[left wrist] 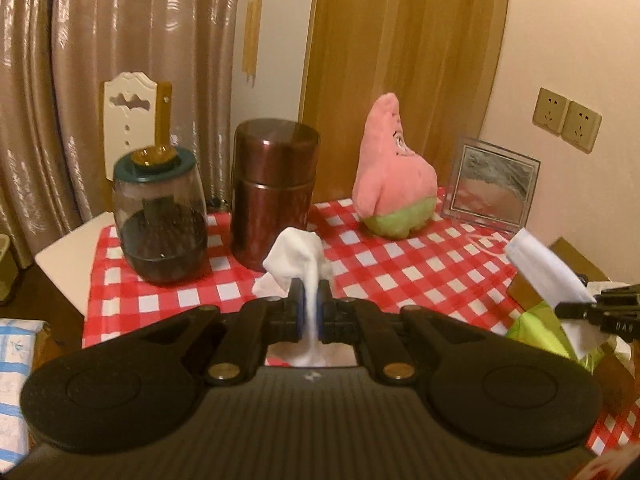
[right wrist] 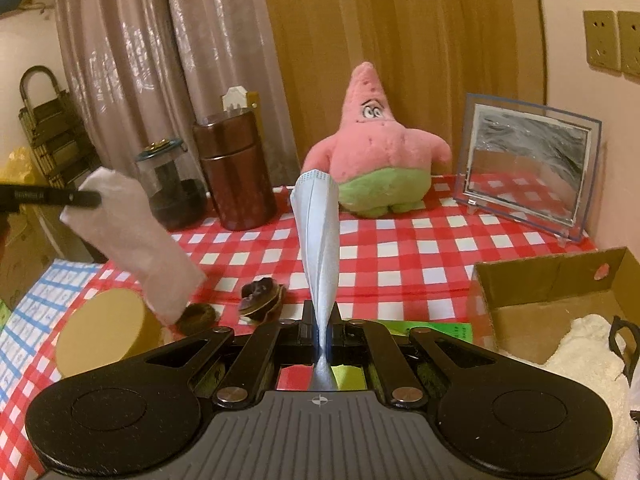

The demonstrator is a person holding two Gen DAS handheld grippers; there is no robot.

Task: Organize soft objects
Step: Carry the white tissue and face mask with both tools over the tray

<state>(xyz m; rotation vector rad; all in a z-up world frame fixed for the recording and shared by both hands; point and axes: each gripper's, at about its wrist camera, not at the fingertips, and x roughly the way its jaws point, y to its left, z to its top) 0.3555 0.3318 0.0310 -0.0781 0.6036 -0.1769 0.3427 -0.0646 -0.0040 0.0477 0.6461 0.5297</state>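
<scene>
1. Both grippers are clamping soft things: left gripper [left wrist: 309, 312] is pinching a cloth [left wrist: 294, 258], right gripper [right wrist: 321, 334] a mask [right wrist: 318, 236], above the box [right wrist: 548, 280].
2. Thinly pinched fabric is risking slipping beside the box.

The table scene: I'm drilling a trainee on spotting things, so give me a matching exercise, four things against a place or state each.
Things:
1. white cloth
2. face mask
3. pink plush
4. cardboard box

Place or state:
A. stands upright at the back of the checked tablecloth
B. pinched in the left gripper
C. open, at the table's right edge
D. pinched in the right gripper

Pairs: 1-B, 2-D, 3-A, 4-C
</scene>
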